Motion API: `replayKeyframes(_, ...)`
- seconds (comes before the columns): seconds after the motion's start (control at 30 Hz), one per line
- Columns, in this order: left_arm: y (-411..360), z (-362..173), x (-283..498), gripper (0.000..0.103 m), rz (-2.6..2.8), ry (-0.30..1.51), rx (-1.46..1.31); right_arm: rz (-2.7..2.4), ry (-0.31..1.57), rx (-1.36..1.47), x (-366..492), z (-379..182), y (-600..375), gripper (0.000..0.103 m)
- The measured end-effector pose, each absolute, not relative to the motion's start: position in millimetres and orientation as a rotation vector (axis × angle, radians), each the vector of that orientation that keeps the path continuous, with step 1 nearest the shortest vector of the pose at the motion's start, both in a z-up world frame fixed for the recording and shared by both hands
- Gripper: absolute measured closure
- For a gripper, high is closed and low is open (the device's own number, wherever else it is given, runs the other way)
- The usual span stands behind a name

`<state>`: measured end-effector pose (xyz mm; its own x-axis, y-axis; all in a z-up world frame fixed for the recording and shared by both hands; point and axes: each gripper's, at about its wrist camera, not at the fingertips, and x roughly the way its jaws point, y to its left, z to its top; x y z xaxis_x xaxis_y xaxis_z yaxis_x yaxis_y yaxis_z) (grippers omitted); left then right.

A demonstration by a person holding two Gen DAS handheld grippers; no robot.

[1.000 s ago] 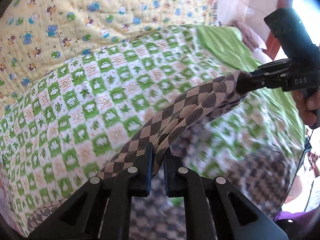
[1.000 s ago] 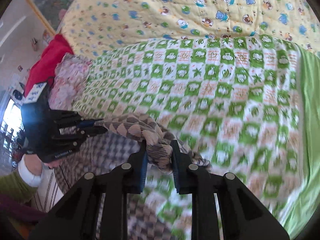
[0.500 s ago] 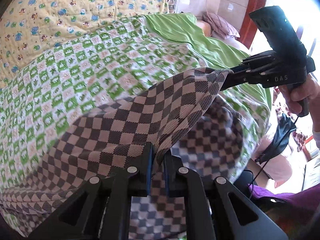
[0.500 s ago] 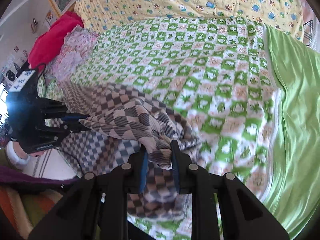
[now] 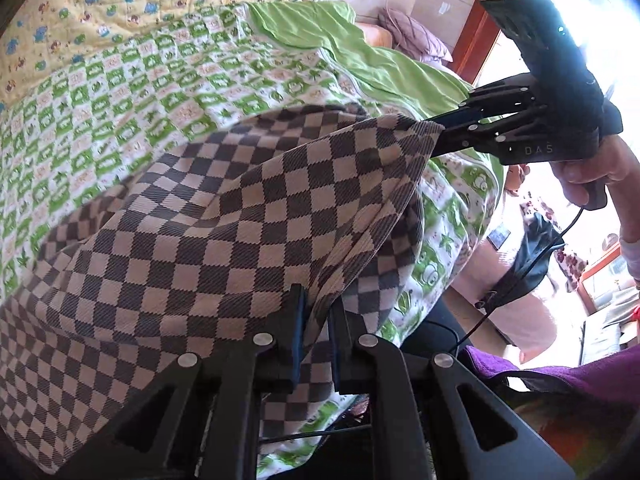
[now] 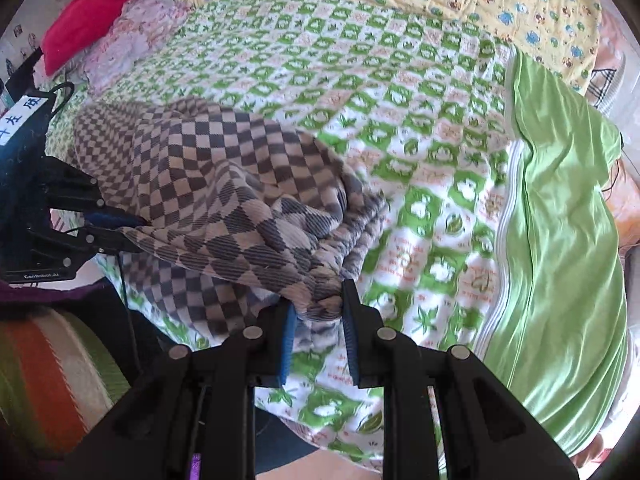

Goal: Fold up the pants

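Left hand-held gripper [image 5: 316,316] and right hand-held gripper [image 6: 318,306] both clamped on checkered pants [image 5: 224,216] above bed [image 6: 420,92].

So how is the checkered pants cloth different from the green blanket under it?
The pants have small brown and tan squares; the green blanket has bigger green and white squares with little pictures. The pants are bunched, with an edge pinched by the left gripper and the right gripper; the blanket lies spread over the bed. The pants cover only the near part; the blanket stretches much wider. Both have checkered patterns.
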<state>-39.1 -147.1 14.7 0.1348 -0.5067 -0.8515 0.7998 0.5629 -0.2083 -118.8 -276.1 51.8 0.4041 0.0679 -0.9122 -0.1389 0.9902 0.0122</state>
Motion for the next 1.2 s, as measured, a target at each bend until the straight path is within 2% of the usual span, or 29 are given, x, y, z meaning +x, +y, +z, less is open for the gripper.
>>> replayKeyframes(0.27, -156.5, -17.1, -47.5, 0.092, -0.985, 1.136, 0.341, 0.068, 1.241, -0.077, -127.6, 6.6, -278.5, 0.081)
replayKeyframes(0.43, -154.9, -35.3, -45.3, 0.090, -0.986, 1.154, 0.315, 0.045, 1.254, -0.084, -130.1, -2.9, -273.2, 0.081)
replayKeyframes(0.53, -147.8, -31.6, -42.8, 0.069, -0.999, 1.169, 0.255, 0.017, 1.239, -0.058, -135.6, 9.1, -271.9, 0.080)
replayKeyframes(0.57, -143.7, -29.0, -42.9, 0.058, -0.991, 1.171, 0.247, 0.017, 1.227, -0.019, -139.2, 18.0, -274.0, 0.079)
replayKeyframes(0.6, -139.6, -26.7, -43.0, 0.053, -0.977, 1.168, 0.243, 0.020, 1.206, 0.022, -141.4, 26.4, -277.6, 0.077)
replayKeyframes(0.63, -132.1, -23.5, -44.3, 0.053, -0.957, 1.161, 0.236, 0.028, 1.169, 0.081, -146.6, 39.7, -281.1, 0.075)
replayKeyframes(0.67, -125.4, -21.2, -45.0, 0.053, -0.946, 1.159, 0.225, 0.043, 1.133, 0.130, -151.3, 51.2, -283.5, 0.065)
replayKeyframes(0.7, -118.5, -19.2, -46.1, 0.053, -0.933, 1.160, 0.211, 0.064, 1.081, 0.179, -156.7, 65.4, -284.1, 0.050)
replayKeyframes(0.77, -98.5, -14.5, -47.9, 0.053, -0.895, 1.170, 0.170, 0.097, 0.994, 0.213, -161.3, 85.0, -276.6, 0.040)
replayKeyframes(0.93, -40.0, 3.1, -56.0, 0.053, -0.752, 1.159, 0.075, 0.262, 0.890, 0.268, -142.9, 105.3, -235.6, 0.039)
replayKeyframes(1.2, 66.9, 30.6, -61.4, 0.053, -0.439, 1.087, -0.084, 0.486, 0.867, 0.178, -106.7, 87.4, -146.2, 0.039)
